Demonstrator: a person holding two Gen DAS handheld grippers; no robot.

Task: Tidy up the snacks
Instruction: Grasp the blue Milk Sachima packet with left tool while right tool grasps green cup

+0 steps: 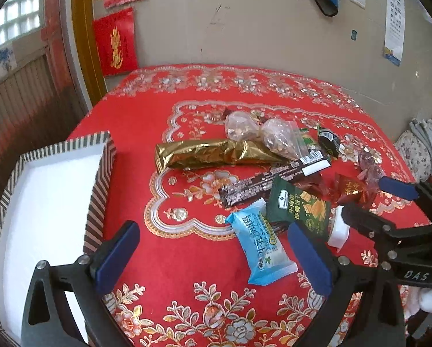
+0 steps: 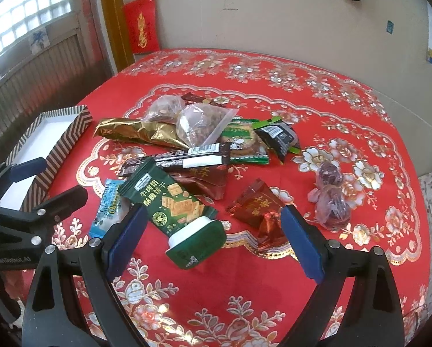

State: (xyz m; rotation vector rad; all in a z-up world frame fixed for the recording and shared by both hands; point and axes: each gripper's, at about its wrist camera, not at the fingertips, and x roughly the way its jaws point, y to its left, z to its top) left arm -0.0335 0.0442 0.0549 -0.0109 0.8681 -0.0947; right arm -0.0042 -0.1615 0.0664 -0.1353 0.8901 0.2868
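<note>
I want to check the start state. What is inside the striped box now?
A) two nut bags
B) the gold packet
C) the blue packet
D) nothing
D: the striped box shows only its bare white floor, while the gold packet, blue packet and nut bags lie on the red cloth.

The left tool hangs low at the near side with its two blue-padded fingers spread wide and nothing between them. Its black frame fills the near edge of its own view, both arms angling outward. The right tool sits just to the right of it, likewise gaping, blue pads well apart and gripping nothing. Each shows up in the other's camera: the right tool enters from the right edge, the left tool from the left edge, fingers parted, both pointing toward the far side.
</note>
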